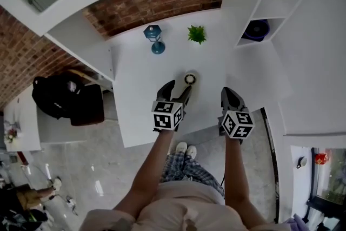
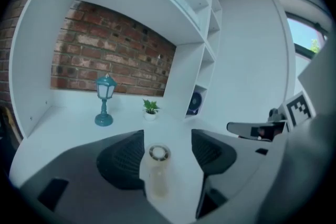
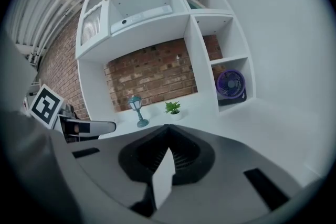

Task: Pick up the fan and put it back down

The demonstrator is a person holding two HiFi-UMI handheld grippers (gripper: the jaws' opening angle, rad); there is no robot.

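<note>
A small cream hand fan (image 1: 190, 79) with a round head rests on the white desk (image 1: 140, 111). My left gripper (image 1: 180, 87) hovers just in front of it, near the desk's front edge. In the left gripper view the hand fan (image 2: 157, 168) shows low between the jaws of the left gripper (image 2: 167, 136), with a gap on each side, so the pads do not press on it. My right gripper (image 1: 231, 92) is to the right, over the desk's front edge. In its own view the right gripper (image 3: 167, 128) has its jaws together and holds nothing.
A teal lantern lamp (image 1: 154, 39) and a small potted plant (image 1: 197, 34) stand at the back of the desk before the brick wall. A purple fan (image 1: 258, 30) sits in a shelf cubby at the right. A black bag (image 1: 62, 96) lies on the floor to the left.
</note>
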